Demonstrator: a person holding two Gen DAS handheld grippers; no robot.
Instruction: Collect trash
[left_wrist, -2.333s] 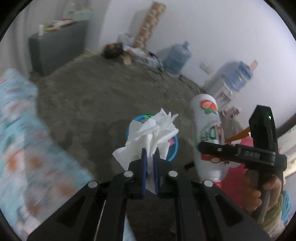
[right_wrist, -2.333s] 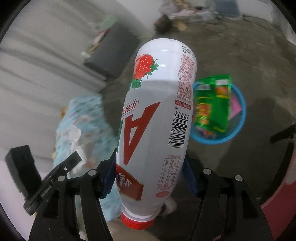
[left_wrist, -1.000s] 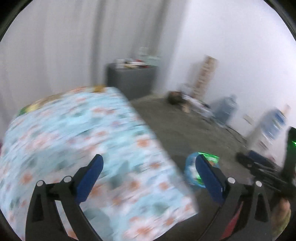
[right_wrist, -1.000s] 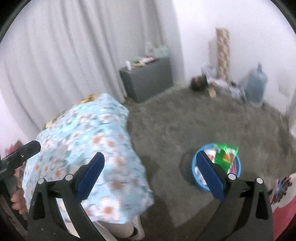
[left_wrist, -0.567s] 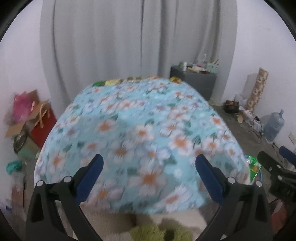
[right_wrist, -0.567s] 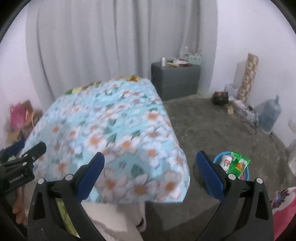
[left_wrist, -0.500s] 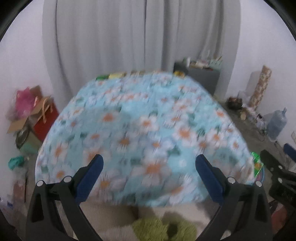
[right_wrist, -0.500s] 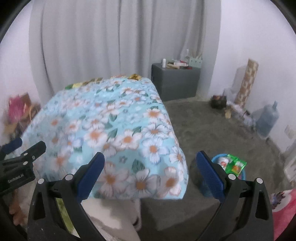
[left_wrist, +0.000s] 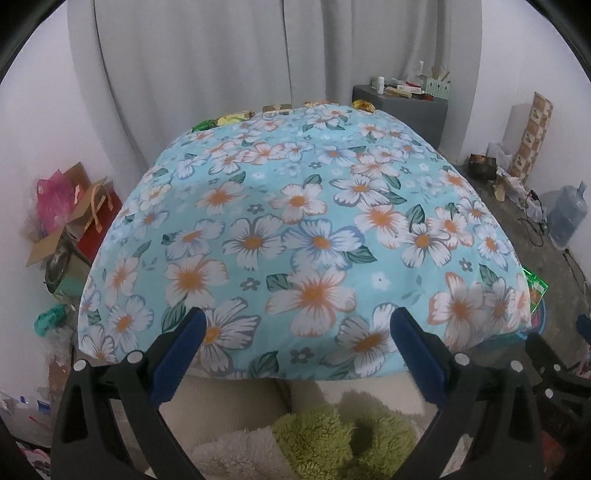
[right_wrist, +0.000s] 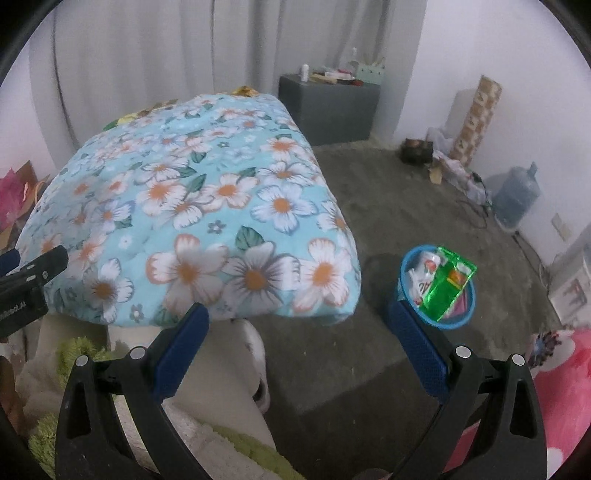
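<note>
Two spread, empty grippers, left gripper (left_wrist: 295, 354) and right gripper (right_wrist: 297, 339), face floral quilt (left_wrist: 295, 229); blue trash basket (right_wrist: 406, 269) lower right, grey cabinet (right_wrist: 328, 107) behind

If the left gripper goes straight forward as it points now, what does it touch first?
Most likely the flowered blanket: it fills the view straight ahead of the open left gripper. Nothing shows between them, though the depth is hard to judge.

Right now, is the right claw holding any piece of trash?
No, the right claw is wide open with nothing between its blue pads, and the blue bin with the green packet stands apart on the floor.
</note>
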